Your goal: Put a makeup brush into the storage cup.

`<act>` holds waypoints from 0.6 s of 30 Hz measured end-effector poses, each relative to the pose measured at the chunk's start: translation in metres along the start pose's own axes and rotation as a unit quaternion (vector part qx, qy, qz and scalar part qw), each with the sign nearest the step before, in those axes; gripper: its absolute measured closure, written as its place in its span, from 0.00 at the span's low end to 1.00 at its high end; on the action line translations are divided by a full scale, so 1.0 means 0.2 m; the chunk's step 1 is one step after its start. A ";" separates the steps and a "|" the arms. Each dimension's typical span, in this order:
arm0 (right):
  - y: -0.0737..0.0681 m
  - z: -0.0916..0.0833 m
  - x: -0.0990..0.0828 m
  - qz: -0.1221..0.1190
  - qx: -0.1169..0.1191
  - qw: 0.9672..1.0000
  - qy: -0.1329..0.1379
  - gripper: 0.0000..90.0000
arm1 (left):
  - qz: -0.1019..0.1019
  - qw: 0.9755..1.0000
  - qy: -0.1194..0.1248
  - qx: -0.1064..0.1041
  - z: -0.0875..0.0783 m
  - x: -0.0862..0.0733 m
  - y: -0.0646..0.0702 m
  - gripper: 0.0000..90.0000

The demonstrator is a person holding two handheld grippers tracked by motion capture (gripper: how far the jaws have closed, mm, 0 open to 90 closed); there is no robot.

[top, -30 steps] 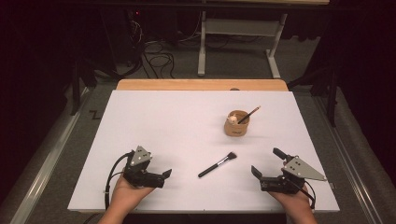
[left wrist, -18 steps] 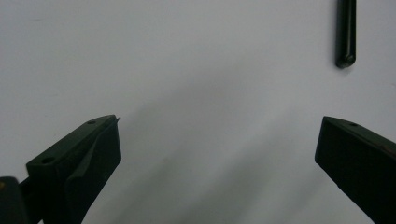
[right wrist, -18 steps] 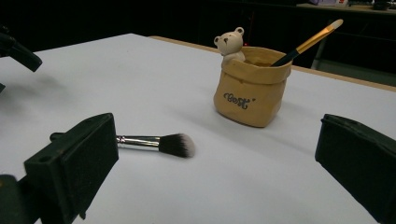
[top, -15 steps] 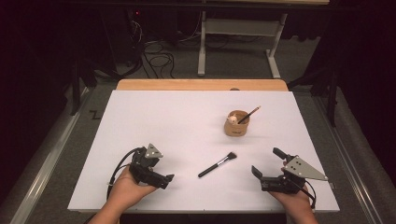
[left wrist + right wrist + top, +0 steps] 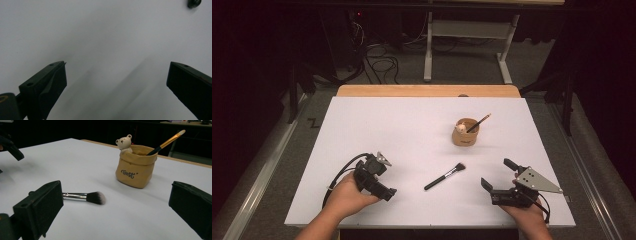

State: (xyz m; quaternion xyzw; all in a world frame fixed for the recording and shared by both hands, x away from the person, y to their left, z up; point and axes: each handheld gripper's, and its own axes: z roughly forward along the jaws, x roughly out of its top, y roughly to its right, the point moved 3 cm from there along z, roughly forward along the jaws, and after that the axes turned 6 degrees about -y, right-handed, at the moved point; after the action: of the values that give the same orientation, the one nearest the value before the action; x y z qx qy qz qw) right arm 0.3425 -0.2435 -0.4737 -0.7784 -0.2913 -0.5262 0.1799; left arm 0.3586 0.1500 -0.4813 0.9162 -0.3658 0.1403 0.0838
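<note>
— Where on the desk (image 5: 377, 125)?
— Makeup brush (image 5: 444, 176) flat on the white top, near the front edge, about midway between the two tools. Touched by neither.
— Long axis?
— Slanted: bristle head toward the back right, black handle end toward the front left. In the right gripper view, bristles (image 5: 96, 197) pointing toward the pot, ferrule and handle running off behind the near jaw.
— And the pot?
— Tan pouch-shaped holder (image 5: 466, 132) with a small bear on its rim, farther back and a little right of the brush, well apart from it. One slim brush (image 5: 478, 123) already standing in it, leaning to the right.
— Which tool nearer?
— Roughly even, judging from above. Right tool (image 5: 501, 175) at the front right corner, jaws wide apart and empty, facing left toward the bristle end. Left tool (image 5: 388, 192) near the front left, tipped down at the bare top, also spread wide with nothing between, handle end lying off to its right.
— Likely next?
— Probably a grasp across the handle, then a lift toward the holder. Left tool better placed for the handle end; right tool closer to the pot.
</note>
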 end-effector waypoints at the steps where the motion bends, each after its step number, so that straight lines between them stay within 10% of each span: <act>1: 0.00 0.00 0.00 -0.002 0.001 1.000 -0.001 0.00 | 0.003 1.000 -0.007 0.000 0.00 0.00 0.00 0.05; 18: 0.00 0.00 0.00 -0.002 0.007 1.000 -0.001 0.00 | -0.022 0.998 -0.060 -0.019 0.00 0.09 0.03 0.07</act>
State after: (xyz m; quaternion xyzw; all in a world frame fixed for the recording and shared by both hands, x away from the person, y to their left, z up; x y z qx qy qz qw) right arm 0.3434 -0.2436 -0.4741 -0.7772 -0.2963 -0.5237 0.1840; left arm 0.3679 0.1342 -0.4745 0.9291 -0.3525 0.0759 0.0819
